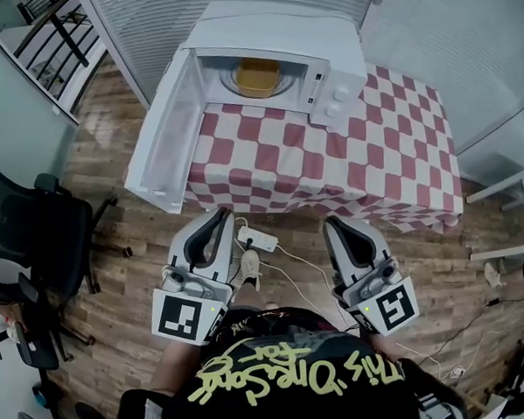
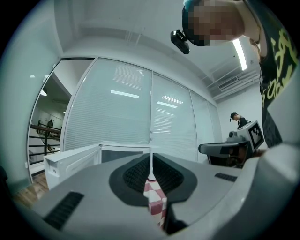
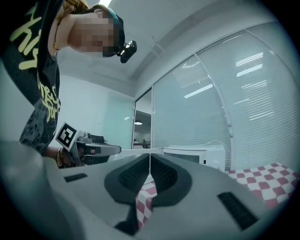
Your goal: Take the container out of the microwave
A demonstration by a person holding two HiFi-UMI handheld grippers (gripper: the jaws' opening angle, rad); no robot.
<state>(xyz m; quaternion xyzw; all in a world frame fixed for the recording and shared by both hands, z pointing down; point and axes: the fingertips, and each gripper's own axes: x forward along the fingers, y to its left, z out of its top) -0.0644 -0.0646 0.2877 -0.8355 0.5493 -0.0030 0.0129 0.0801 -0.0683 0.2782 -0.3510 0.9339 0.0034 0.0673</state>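
We hold both tools low in front of our body, short of the table, and both point toward the microwave (image 1: 275, 33). The left gripper (image 1: 219, 216) has its jaws pressed together with nothing between them; in its own view the dark pads meet in a thin line and only the checked cloth shows below. The right gripper (image 1: 334, 223) is likewise closed and empty, its pads meeting in the same way. The two tools sit side by side, well apart from each other. The microwave stands at the far left part of the table, on a red-and-white checked tablecloth (image 1: 373, 155). Its door (image 1: 160, 139) is swung fully open to our left and hangs out past the table's edge. Inside the open cavity we see the container (image 1: 257, 76), a yellowish dish resting on the round glass turntable (image 1: 286, 86), well apart from both tools. On the wooden floor (image 1: 117, 282) between the grippers lies a white power strip (image 1: 257, 241) with its cable trailing to the right. A black office chair (image 1: 27, 234) stands at our left.
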